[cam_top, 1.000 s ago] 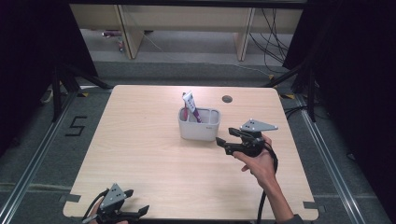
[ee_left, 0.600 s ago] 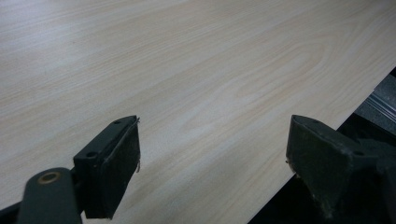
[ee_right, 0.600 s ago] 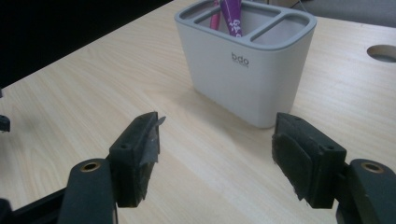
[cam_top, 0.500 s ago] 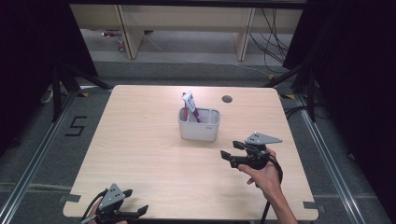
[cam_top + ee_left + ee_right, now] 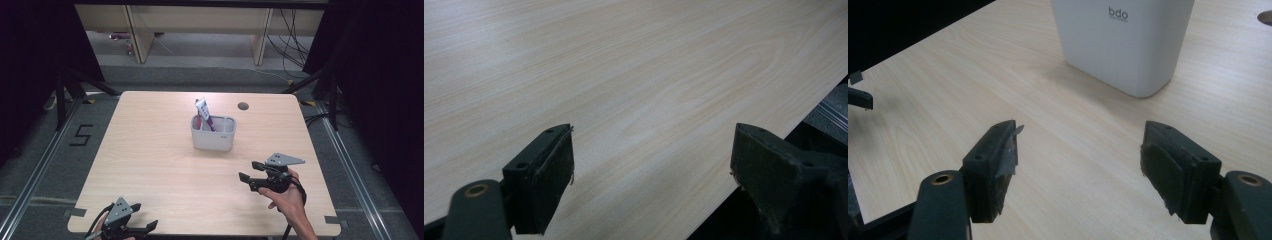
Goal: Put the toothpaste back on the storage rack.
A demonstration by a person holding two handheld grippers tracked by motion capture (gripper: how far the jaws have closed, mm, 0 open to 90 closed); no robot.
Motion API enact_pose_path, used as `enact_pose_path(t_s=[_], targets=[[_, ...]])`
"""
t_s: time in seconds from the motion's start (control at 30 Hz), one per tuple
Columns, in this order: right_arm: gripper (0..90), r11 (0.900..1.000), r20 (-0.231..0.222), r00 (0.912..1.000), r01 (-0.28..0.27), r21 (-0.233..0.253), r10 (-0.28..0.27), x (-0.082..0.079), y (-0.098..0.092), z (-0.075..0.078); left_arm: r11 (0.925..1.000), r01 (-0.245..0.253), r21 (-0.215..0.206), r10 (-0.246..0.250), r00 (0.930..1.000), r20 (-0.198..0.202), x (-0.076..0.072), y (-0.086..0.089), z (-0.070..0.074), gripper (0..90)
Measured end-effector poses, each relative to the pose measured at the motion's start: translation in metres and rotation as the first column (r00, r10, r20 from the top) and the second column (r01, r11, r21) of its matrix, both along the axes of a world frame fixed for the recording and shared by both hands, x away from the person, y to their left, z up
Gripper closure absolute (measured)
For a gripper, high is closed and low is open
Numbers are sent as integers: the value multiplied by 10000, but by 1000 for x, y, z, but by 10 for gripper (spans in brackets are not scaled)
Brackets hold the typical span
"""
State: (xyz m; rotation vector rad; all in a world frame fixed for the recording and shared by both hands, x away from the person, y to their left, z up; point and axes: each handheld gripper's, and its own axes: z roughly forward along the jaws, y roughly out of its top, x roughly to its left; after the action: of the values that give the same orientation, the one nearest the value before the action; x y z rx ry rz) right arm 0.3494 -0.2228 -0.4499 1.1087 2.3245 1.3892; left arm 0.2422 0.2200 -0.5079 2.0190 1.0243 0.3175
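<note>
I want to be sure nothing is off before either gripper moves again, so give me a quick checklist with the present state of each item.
1. Right gripper jaws open, nothing held: ok.
2. Left gripper jaws open, nothing held: ok.
3. White holder upright on the table: ok.
4. Tube standing in the holder, leaning, top sticking out: ok.
5. Right gripper apart from the holder, bare table between them: ok.
6. What else lies inside the holder: cannot tell.
</note>
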Motion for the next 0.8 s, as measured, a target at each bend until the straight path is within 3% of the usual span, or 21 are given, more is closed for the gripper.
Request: enact_pose_path(t_s=[0.03, 0.07, 0.1, 0.13, 0.17, 0.37, 0.43, 0.53, 0.57, 0.67, 0.7, 0.73, 0.77, 0.8], targets=[[318, 9997, -189, 9995, 243, 65, -242, -3, 1, -1, 10000, -20, 2, 20, 10000, -10, 0, 0, 0, 170], [317, 9998, -2, 9998, 200, 27, -200, -3, -1, -2, 9994, -248, -239, 249, 9997, 28, -1, -2, 0, 170], [317, 9999, -100, 9999, 67, 94, -66, -5, -1, -3, 9992, -290, -267, 293, 9995, 126, -1, -2, -1, 170], [316, 9998, -143, 9997, 183, 74, -182, -7, -2, -4, 9993, -292, -252, 294, 9995, 111, -1, -2, -1, 170], [315, 9998, -222, 9997, 123, 152, -119, -8, -2, -5, 10000, -19, 42, 19, 10000, -22, 0, 0, 1, 170], [308, 9997, -133, 9996, 232, -124, -234, -17, -8, -10, 10000, 5, 58, -5, 10000, 9, 0, 0, 0, 170], [306, 9995, -544, 9980, 326, 28, -324, -22, -8, -11, 10000, 10, 79, -10, 10000, 10, 0, 0, 0, 170], [301, 9996, -190, 9998, 102, -271, -107, -24, -10, -16, 10000, 3, 83, -3, 10000, 38, -1, 0, 0, 170], [301, 9998, -456, 9989, 77, -183, -85, -26, -10, -16, 10000, 15, 71, -15, 10000, 42, -1, 0, 0, 170], [294, 9996, -474, 9987, 163, -211, -173, -31, -11, -16, 10000, 1, 90, -1, 10000, 35, -1, 1, 0, 170], [293, 9998, -640, 9978, 187, 6, -186, -34, -10, -17, 9998, -163, -124, 164, 9998, 72, -1, -1, 0, 170], [291, 9997, -415, 9991, 48, -219, -57, -34, -12, -17, 9996, -195, -184, 197, 9998, 71, -1, -2, -1, 170], [288, 9999, -549, 9984, 130, -112, -136, -36, -11, -18, 9996, -196, -189, 198, 9998, 73, -1, -2, -1, 170], [286, 9995, -383, 9993, 25, -319, -38, -36, -12, -18, 9996, -195, -185, 197, 9998, 74, -1, -2, -1, 170]])
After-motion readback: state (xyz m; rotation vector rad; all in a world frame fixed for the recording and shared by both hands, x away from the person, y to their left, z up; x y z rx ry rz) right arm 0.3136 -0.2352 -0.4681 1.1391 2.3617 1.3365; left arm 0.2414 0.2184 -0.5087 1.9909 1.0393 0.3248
